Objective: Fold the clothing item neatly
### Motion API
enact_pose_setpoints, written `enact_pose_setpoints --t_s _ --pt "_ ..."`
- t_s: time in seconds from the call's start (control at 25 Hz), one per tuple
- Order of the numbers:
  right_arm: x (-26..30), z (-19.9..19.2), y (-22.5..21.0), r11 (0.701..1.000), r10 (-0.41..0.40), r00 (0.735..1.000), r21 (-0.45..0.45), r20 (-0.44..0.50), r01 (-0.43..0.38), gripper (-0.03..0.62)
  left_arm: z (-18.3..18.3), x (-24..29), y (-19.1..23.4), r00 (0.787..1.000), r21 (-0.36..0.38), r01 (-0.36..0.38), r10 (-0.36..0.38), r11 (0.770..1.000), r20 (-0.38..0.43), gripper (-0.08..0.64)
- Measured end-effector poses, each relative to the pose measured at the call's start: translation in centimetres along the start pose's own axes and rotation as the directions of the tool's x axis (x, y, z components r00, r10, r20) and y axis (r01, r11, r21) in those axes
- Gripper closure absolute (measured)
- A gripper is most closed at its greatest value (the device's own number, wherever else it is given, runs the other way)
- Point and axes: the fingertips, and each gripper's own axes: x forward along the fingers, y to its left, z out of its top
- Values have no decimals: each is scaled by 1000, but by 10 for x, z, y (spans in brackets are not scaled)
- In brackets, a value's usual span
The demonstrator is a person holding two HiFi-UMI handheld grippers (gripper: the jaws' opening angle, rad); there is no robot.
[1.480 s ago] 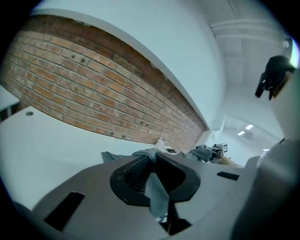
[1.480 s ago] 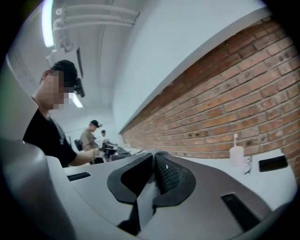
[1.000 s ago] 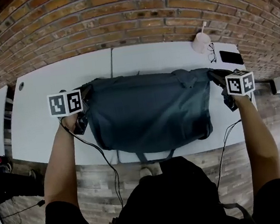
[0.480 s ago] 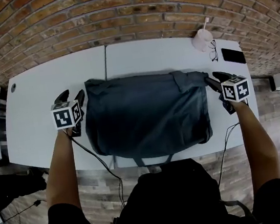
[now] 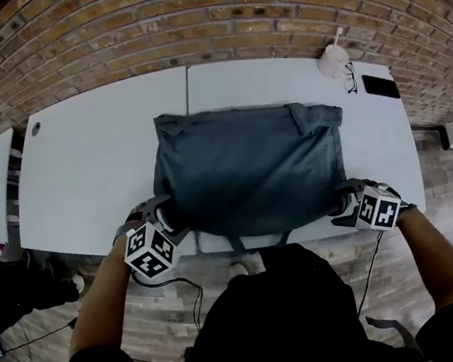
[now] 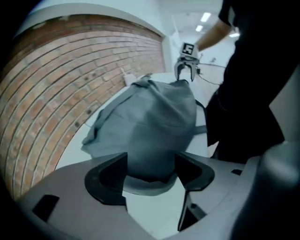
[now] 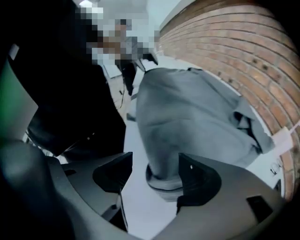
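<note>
Clothing item (image 5: 250, 168): one, its near corners between just-opened jaws of left gripper (image 5: 157, 212) and right gripper (image 5: 348, 197).

The garment (image 5: 250, 168) is matt cloth — table (image 5: 91, 170) smooth.

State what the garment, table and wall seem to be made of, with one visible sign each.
Garment: soft matte grey-blue cloth; it creases and drapes.
Table: smooth white top, perhaps laminate; even, faintly glossy.
Wall: rough red-brown brick; mortar joints show.
</note>
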Motion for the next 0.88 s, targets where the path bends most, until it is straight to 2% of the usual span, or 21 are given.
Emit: enact_pose_setpoints --t_s 0.08,0.12,0.2,0.28,0.4,0.44,0.48,0.52,0.56,0.6,0.64,0.68,0.76,0.88 --pt "16 -11 22 998 44 995 -47 -87 -48 282 -3 9 -31 998 94 49 -45 994 -41 264" --pt "22 -14 26 997 39 992 -64 -118 -47 255 -6 14 -40 997 136 62 -54 989 -64 259" --pt "33 -17 21 994 -15 987 -106 -158 -2 242 -13 26 -47 993 210 61 -39 976 -108 250" --pt "41 -19 6 990 -87 983 -121 -163 68 242 -17 37 -43 991 230 46 -16 972 -130 250" --pt "49 -21 -10 994 -111 983 -35 -146 107 244 -21 43 -33 989 165 51 -27 985 -146 247" --pt "49 -22 -12 994 -103 986 7 -134 105 245 -22 44 -30 988 145 52 -29 988 -154 265" --pt "48 -21 -14 993 -105 988 48 -117 111 258 -23 45 -29 985 121 56 -36 991 -166 314" --pt "46 -20 -16 989 -116 988 84 -99 125 325 -25 46 -30 982 90 67 -49 994 -182 349" --pt "45 -19 -18 984 -131 988 112 -83 140 435 -27 46 -31 978 55 77 -65 995 -197 378" --pt "44 -19 -19 980 -144 987 130 -69 152 492 -27 46 -32 975 25 86 -79 996 -209 403" --pt "44 -18 -18 977 -150 987 143 -57 157 512 -27 44 -33 971 2 99 -96 995 -219 446" --pt "43 -19 -15 976 -146 988 155 -51 153 518 -26 41 -37 967 -14 120 -120 993 -226 459" --pt "40 -20 0 979 -104 993 173 -54 112 527 -24 30 -51 955 -26 187 -188 982 -231 469" --pt "31 -25 39 984 50 996 174 -72 -37 531 -27 7 -82 916 -19 325 -320 946 -241 472"
